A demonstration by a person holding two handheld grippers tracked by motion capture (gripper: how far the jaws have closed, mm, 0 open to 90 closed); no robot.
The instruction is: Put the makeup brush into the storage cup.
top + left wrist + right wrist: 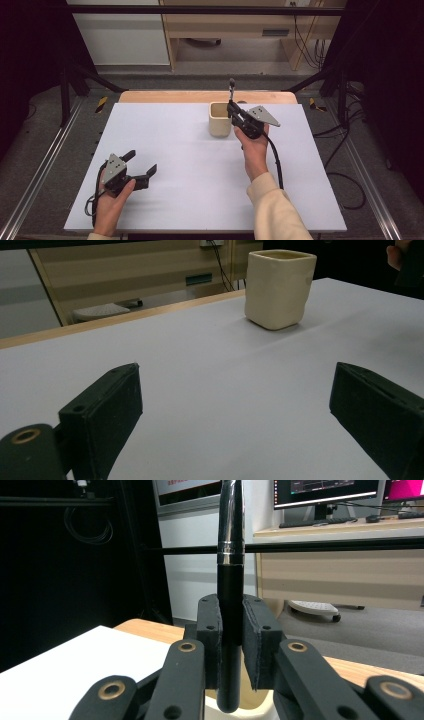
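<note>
High view: a pen (231, 89) hangs upright just over a cream cup (219, 119) at the far side of the white table (170, 150).
Clamped tight on the pen's dark barrel, the right gripper (233, 107) keeps it vertical, apparently so its lower end can drop straight into the cup's mouth. The left gripper (140, 162) rests near the front edge, jaws spread and empty, well clear.

Black pen (230, 605) w/ silver band, upright, tip above cream square cup (219, 119), far-centre table.
</note>
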